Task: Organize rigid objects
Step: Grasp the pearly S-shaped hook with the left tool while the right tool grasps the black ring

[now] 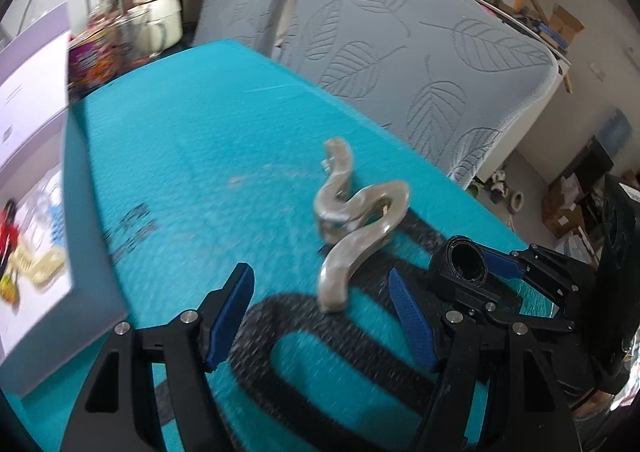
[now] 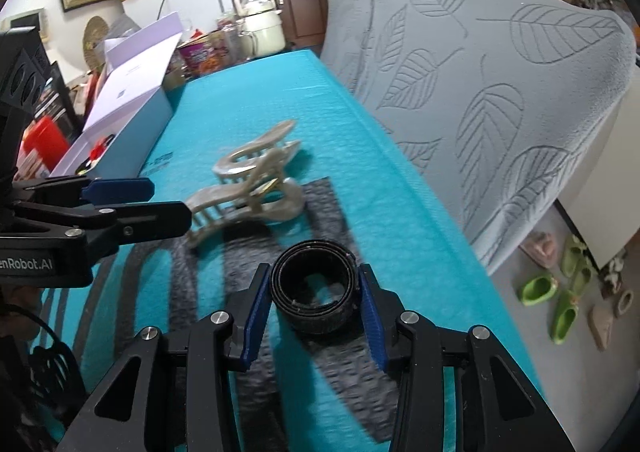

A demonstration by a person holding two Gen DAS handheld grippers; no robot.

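Observation:
A pearly beige hair claw clip [image 1: 352, 220] lies on the turquoise mat [image 1: 192, 140]; it also shows in the right wrist view [image 2: 252, 180]. My left gripper [image 1: 320, 324] is open just in front of the clip, with nothing between its blue pads. My right gripper [image 2: 314, 316] is shut on a black rolled strap [image 2: 316, 284] and holds it just above the mat. From the left wrist view the strap [image 1: 466, 260] and right gripper [image 1: 492, 272] sit to the right of the clip.
An open white and lilac box [image 2: 124, 120] with small items inside stands at the mat's left; it shows in the left wrist view [image 1: 36, 180]. Grey leaf-patterned cushions [image 1: 420, 52] line the far right edge. Jars and a rice cooker [image 2: 260, 24] stand beyond.

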